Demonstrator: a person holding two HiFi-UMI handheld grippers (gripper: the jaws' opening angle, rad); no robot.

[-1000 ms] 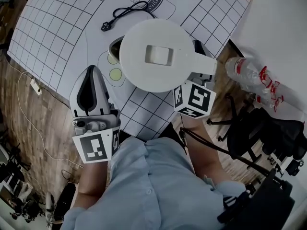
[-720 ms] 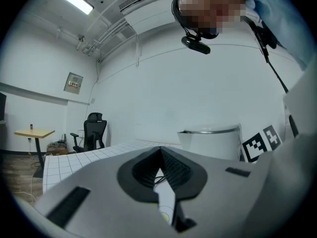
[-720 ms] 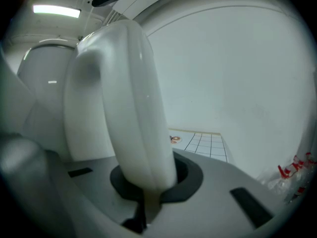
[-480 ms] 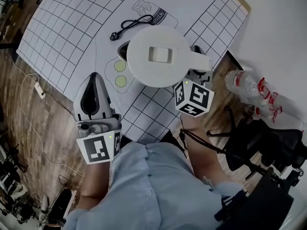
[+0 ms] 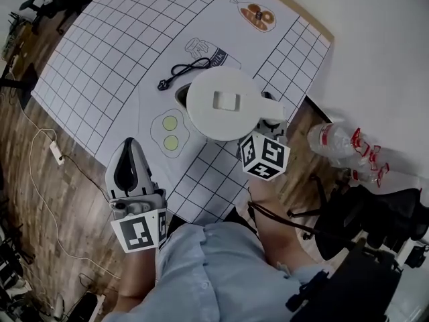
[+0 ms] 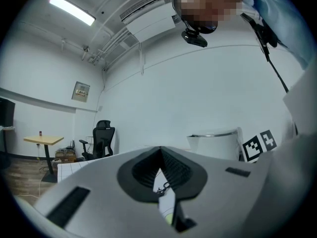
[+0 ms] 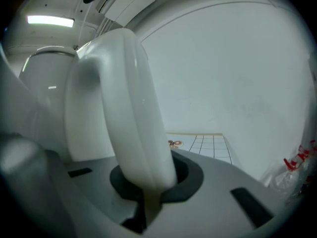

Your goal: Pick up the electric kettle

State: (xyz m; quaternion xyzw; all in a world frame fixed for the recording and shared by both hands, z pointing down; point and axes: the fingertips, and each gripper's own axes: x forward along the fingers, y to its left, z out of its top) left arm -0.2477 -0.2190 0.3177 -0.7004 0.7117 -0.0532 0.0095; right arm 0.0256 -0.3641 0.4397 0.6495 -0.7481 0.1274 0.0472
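The white electric kettle (image 5: 221, 102) hangs over the grid mat (image 5: 100, 66), seen from above with its lid up. My right gripper (image 5: 271, 118) is shut on the kettle's handle (image 7: 129, 108), which fills the right gripper view beside the kettle body (image 7: 44, 98). A dark base (image 5: 179, 94) peeks out from under the kettle's left side. A black cord and plug (image 5: 181, 72) lie behind it. My left gripper (image 5: 131, 147) is shut and empty near the mat's front edge, left of the kettle (image 6: 213, 145); its jaws (image 6: 159, 175) meet.
A clear plastic bottle (image 5: 338, 143) lies to the right of the mat. A black office chair (image 5: 362, 213) stands at the lower right. A white cable and plug block (image 5: 57, 151) trail over the wooden floor at the left. Printed food drawings (image 5: 167, 131) mark the mat.
The whole scene now looks smaller and more of the mat shows. The kettle stays in my right gripper's hold. My left gripper has shifted a little and is still shut.
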